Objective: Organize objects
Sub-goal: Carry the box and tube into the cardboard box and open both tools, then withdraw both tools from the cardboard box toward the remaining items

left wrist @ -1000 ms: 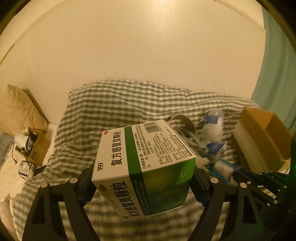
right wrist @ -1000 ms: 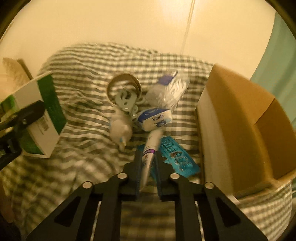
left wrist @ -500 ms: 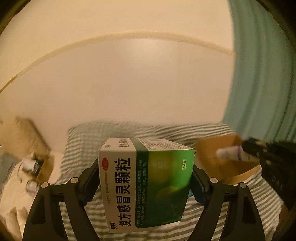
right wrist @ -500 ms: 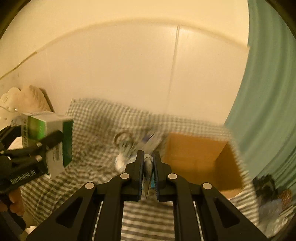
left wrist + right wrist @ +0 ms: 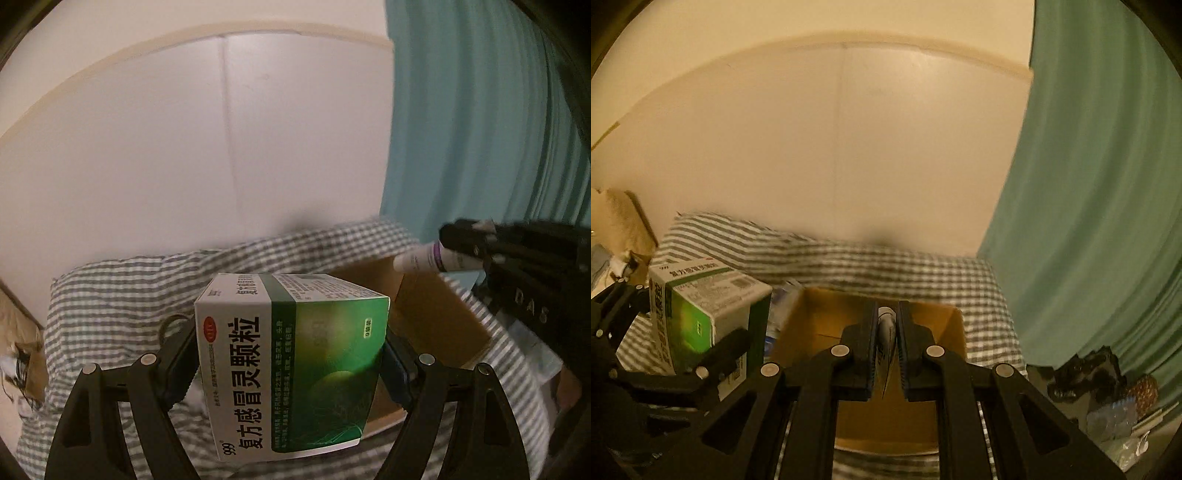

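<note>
My left gripper (image 5: 291, 354) is shut on a green and white medicine box (image 5: 291, 369), held in the air over the checked bed cover (image 5: 122, 295). In the right wrist view the same medicine box (image 5: 701, 314) shows at the left. My right gripper (image 5: 886, 332) is shut on a white tube with a purple band (image 5: 885, 332), and it hangs over the open cardboard box (image 5: 820, 321). The left wrist view has the tube (image 5: 424, 258) sticking out of the right gripper above the cardboard box (image 5: 436, 314).
A teal curtain (image 5: 1100, 184) hangs at the right and a pale wall (image 5: 812, 147) stands behind the bed. Several small items (image 5: 779, 306) lie on the cover left of the cardboard box. Clutter (image 5: 1108, 398) sits on the floor at the far right. A pillow (image 5: 624, 218) shows at the left.
Both grippers rose and swung right with their loads. The right gripper lifted the tube off the cover to above the cardboard box. The medicine box came beside the cardboard box.
</note>
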Motion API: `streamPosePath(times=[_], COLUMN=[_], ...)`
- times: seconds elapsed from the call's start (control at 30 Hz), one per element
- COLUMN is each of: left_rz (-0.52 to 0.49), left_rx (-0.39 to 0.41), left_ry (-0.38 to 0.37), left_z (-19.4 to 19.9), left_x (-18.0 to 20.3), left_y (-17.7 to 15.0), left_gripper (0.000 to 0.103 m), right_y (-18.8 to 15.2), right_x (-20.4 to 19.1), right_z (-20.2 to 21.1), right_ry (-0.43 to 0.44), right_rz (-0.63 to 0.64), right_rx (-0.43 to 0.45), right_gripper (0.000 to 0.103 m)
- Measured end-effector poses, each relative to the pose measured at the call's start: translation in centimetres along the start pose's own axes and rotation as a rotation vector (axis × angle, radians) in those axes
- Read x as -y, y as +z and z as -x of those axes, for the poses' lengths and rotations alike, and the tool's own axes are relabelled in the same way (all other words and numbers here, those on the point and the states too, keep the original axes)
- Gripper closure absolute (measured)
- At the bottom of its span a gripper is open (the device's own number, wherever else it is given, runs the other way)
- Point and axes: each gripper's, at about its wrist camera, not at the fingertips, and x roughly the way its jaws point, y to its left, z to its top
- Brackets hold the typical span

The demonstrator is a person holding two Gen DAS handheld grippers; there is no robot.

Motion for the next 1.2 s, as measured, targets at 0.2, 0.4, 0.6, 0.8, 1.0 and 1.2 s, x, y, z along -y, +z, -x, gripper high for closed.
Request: streamPosePath(times=[0.2, 0.4, 0.6, 0.8, 1.0, 1.2], left_rz=[-0.013, 0.011, 0.014, 0.019, 0.080, 0.109], left_rx=[0.009, 0.011, 0.026, 0.059, 0.112, 0.147], left_ry=[-0.022, -0.042, -0.037, -0.025, -0.022, 0.088], left_z=[-3.1, -5.2, -4.6, -1.1, 4.6, 10.4], left_x=[1.8, 2.4, 2.1, 0.9, -3.3, -11.5], left_y=[0.7, 1.3, 1.2, 1.7, 2.1, 1.0], left_gripper=[0.018, 0.017, 0.000, 0.000, 0.000, 0.000], right_y=[-0.9, -1.4, -1.0, -0.5, -1.4, -2.5], right_x=[2.7, 3.3, 3.1, 3.8, 2.1, -2.2], right_z=[-5.3, -6.5, -5.1, -0.5, 4.8, 9.9], right_ry=[0.023, 0.053, 0.055, 0.028, 0.029, 0.047], right_rz=[-0.025, -0.057, -0.071, -0.124, -0.142, -0.090], right_rx=[-0.045, -0.061, -0.047, 0.019, 0.048, 0.071], right_gripper=[0.094, 0.093, 0.078, 0.048, 0.041, 0.040])
